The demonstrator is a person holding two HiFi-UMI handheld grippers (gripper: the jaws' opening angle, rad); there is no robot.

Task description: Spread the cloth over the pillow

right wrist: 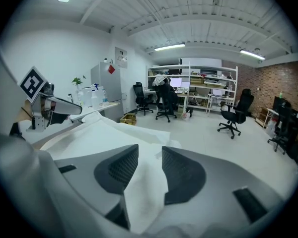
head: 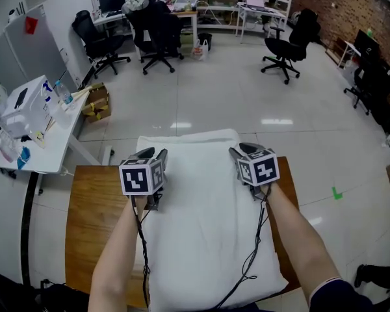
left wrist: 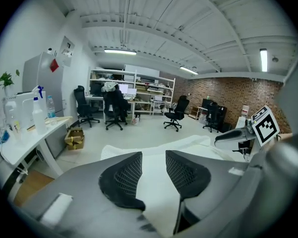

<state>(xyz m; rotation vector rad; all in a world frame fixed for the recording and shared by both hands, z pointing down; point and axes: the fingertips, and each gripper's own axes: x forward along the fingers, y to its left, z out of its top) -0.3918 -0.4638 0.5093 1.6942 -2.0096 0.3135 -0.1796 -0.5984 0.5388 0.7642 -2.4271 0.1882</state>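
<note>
Both grippers at the far end of the cloth, jaws apart.

Left gripper point(left wrist: 154, 175): fingers spread, nothing pinched, the thin white fabric cloth point(head: 201, 200) lay flat just below them. Right gripper point(right wrist: 150, 175): fingers spread too, a raised fold of cloth stood between the pads, not visibly squeezed. Outward from both pairs the cloth ran smooth over the plump pillow, which it hid, on the brown wooden table point(head: 91, 207). Judged light, limp, quick to wrinkle and drag; best pinched at the far corners, just beyond each fingertip, then drawn taut.
</note>
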